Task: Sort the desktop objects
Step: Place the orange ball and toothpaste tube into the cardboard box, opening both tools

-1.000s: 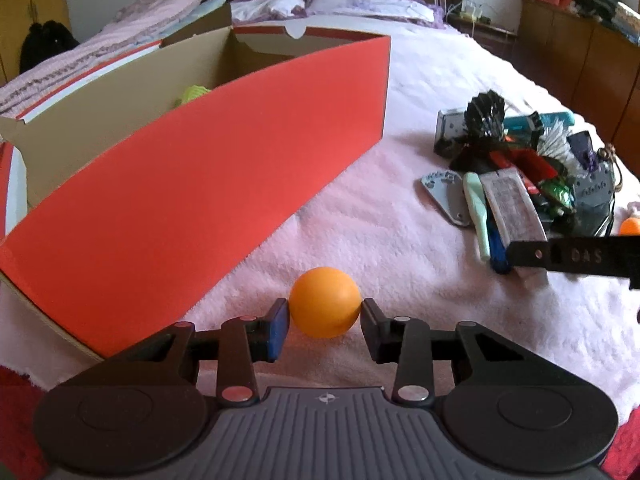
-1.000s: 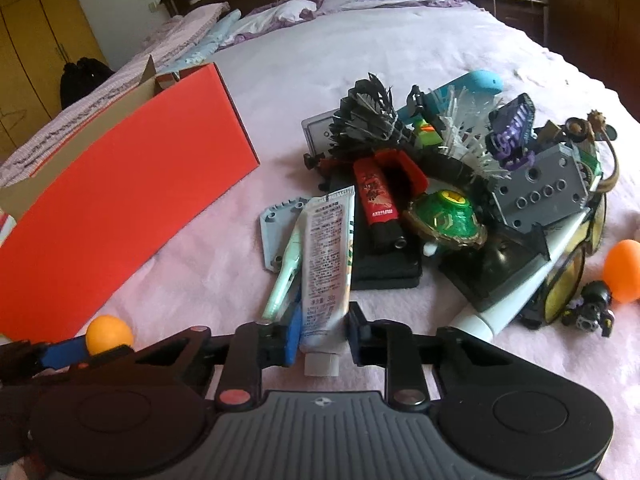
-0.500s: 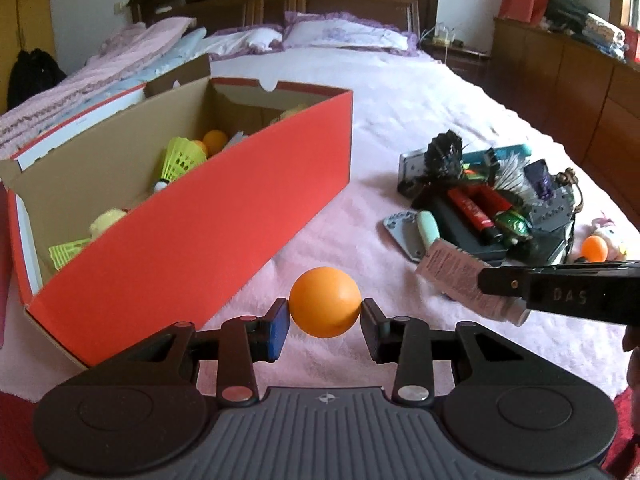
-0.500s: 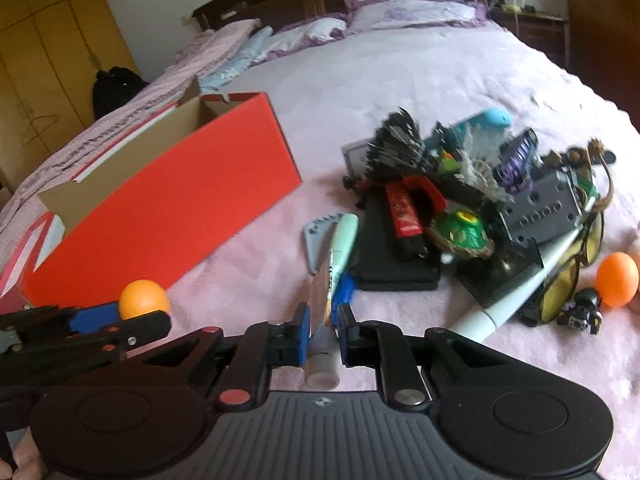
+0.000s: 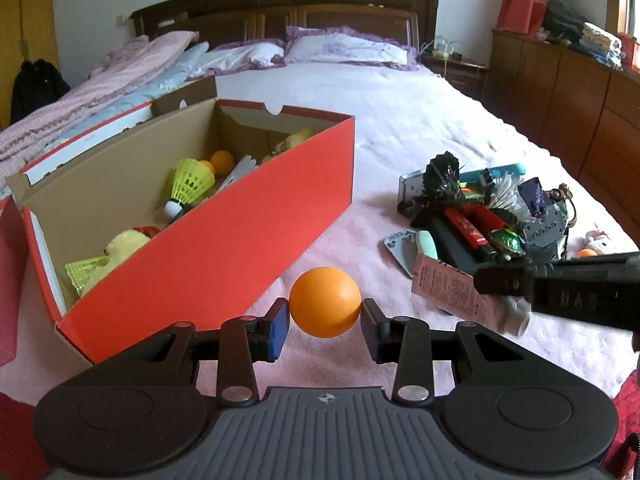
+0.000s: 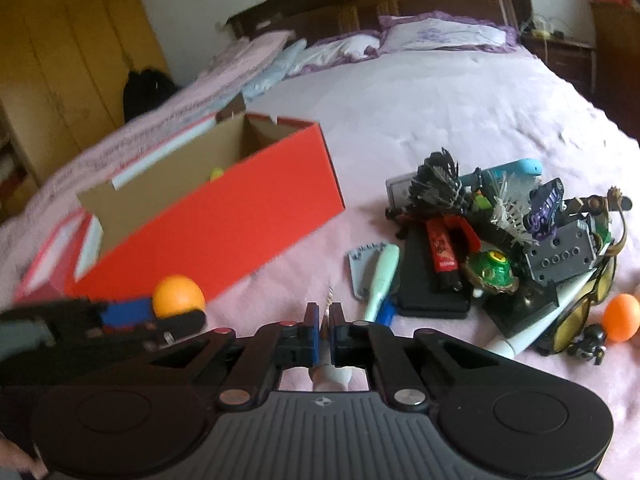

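Note:
My left gripper (image 5: pixel 325 320) is shut on an orange ball (image 5: pixel 325 302) and holds it in the air, in front of the red cardboard box (image 5: pixel 224 236). The ball also shows in the right wrist view (image 6: pixel 179 295). My right gripper (image 6: pixel 327 328) is shut on a pink-and-white tube (image 6: pixel 329 372), seen edge-on; in the left wrist view the tube (image 5: pixel 460 300) hangs flat from that gripper (image 5: pixel 500 288). The box holds yellow shuttlecocks (image 5: pixel 188 184), orange balls (image 5: pixel 222 159) and a yellow plush (image 5: pixel 120 246).
A pile of small objects (image 6: pixel 500 248) lies on the pink bedspread to the right: black case, green spinning top, grey block, pale green brush, yellow glasses. Another orange ball (image 6: pixel 620 317) lies at its right edge. Pillows and the headboard (image 5: pixel 288 20) are behind.
Both grippers rose off the bed. The left one lifted the orange ball, so the inside of the box came into view. The right one lifted the tube from the pile and turned it edge-on.

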A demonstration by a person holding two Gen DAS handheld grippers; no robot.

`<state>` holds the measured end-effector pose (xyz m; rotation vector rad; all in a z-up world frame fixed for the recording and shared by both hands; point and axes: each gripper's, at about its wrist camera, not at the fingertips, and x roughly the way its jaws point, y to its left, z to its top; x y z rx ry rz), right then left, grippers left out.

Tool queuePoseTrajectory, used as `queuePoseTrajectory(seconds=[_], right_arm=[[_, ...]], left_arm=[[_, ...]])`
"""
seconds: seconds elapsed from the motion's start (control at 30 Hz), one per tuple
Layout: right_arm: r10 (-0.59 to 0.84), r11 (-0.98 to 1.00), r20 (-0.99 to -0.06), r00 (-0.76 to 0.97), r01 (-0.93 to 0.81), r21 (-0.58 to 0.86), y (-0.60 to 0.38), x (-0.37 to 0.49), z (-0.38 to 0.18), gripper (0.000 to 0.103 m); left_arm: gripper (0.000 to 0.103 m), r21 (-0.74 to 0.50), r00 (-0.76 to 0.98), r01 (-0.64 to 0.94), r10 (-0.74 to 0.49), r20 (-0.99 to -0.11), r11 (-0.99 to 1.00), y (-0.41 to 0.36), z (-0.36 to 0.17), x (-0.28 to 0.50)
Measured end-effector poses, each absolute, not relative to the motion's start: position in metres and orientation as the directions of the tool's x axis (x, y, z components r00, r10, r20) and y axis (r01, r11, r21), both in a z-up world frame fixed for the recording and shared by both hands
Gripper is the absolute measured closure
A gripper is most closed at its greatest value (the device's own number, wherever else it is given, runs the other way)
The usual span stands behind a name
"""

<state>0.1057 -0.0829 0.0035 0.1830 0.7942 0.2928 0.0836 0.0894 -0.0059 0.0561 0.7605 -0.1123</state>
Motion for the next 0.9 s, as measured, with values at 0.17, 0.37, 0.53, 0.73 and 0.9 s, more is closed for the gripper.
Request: queuePoseTrajectory(seconds=[0.17,0.37,0.53,0.73,0.9], right_arm=[[0.302,0.953,-0.742,0.599,-0.177,0.246,-0.081,0.104,-0.024,0.099],[0.264,0.964,-0.791,0.552,-0.156,0.213,-0.076,0.111,-0.048,0.091],[0.277,0.961,-0.775,0.569,-0.145,0.237,-0.077,0.108,-0.042,0.094],[0.406,0.904,-0.664,0.628,-0.17,0.392,-0.076,0.111,0.008,0.095],[0.521,0.837,-0.535,0.665,-0.274,0.474,-0.05,0.136,0.062,0.095]], left_arm=[[0.063,0.007,0.71,0.127,-0.086,-0.699,0.992,0.09,-0.01,0.08],[0.063,0.011,0.712,0.132,-0.087,-0.697,0.991,0.088,-0.009,0.077],[0.063,0.018,0.724,0.137,-0.088,-0.684,0.99,0.088,-0.002,0.075],[0.063,0.052,0.758,0.152,-0.083,-0.647,0.987,0.091,0.02,0.075],[0.063,0.091,0.82,0.109,-0.038,-0.571,0.99,0.113,0.055,0.085]])
